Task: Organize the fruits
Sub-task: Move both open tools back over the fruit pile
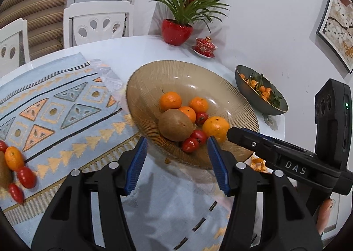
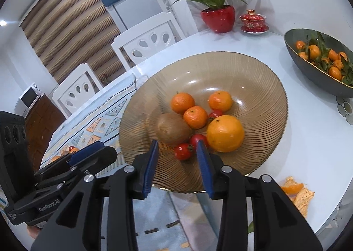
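An amber ribbed glass bowl (image 1: 136, 88) (image 2: 253, 70) holds a kiwi (image 1: 175, 125) (image 2: 173, 128), a large orange (image 1: 216, 128) (image 2: 225, 133), three tangerines (image 1: 171, 101) and three cherry tomatoes (image 2: 183, 151). My left gripper (image 1: 177, 142) is open at the bowl's near rim, holding nothing. My right gripper (image 2: 177, 144) is open too, just over the near side of the bowl beside the large orange, not touching any fruit. On the patterned mat (image 1: 66, 118), far left, lie a tangerine (image 1: 14, 158), cherry tomatoes (image 1: 26, 177) and a partly hidden kiwi (image 1: 4, 173).
A grey bowl of leafy tangerines (image 2: 320, 61) stands at the right. A red plant pot (image 2: 218, 18) and a red lidded cup (image 2: 252, 20) stand at the back by the wall. Orange peel (image 2: 297, 193) lies near the table edge. White chairs (image 1: 99, 24) line the far side.
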Available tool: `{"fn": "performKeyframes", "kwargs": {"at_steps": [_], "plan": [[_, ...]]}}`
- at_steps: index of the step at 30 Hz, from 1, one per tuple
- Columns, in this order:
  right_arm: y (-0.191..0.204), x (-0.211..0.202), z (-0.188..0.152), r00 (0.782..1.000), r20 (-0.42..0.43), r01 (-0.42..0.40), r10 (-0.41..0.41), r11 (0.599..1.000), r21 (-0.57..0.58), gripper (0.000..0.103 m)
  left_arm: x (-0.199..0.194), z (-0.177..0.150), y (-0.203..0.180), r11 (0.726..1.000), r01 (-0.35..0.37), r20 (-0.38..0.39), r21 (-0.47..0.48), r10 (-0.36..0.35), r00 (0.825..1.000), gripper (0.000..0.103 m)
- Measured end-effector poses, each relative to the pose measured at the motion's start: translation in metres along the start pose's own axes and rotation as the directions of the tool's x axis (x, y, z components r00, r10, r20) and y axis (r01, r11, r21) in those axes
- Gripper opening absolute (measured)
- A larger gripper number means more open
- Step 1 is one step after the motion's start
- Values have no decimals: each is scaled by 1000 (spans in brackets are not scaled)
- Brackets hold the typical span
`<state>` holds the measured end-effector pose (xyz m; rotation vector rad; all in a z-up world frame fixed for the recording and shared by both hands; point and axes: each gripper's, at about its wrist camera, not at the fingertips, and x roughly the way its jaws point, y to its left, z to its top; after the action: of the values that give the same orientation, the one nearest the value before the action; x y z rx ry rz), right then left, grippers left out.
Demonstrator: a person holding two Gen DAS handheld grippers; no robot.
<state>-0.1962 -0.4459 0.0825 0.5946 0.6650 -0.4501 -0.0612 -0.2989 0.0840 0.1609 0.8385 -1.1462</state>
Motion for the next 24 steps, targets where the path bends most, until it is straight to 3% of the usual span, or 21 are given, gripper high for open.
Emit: {"fn": "performKeyframes", "kwargs": {"at_steps": [7, 14, 18, 24], "plan": [[31, 3, -4, 999, -8, -34, 34, 999, -41, 37, -37, -8, 26, 999, -42, 52, -32, 43, 998, 54], [79, 23, -9, 995, -50, -94, 89, 990, -106, 41, -77, -19, 82, 985, -100, 92, -140, 113, 989, 54], [111, 41, -14, 990, -91, -125, 111, 979, -162, 42, -95, -33, 114, 970, -160, 90, -183, 179, 980, 54], [157, 78, -24, 977, -166, -169, 131, 957, -237, 42, -106, -64, 166, 926, -269, 17, -265, 283, 959, 54]]}}
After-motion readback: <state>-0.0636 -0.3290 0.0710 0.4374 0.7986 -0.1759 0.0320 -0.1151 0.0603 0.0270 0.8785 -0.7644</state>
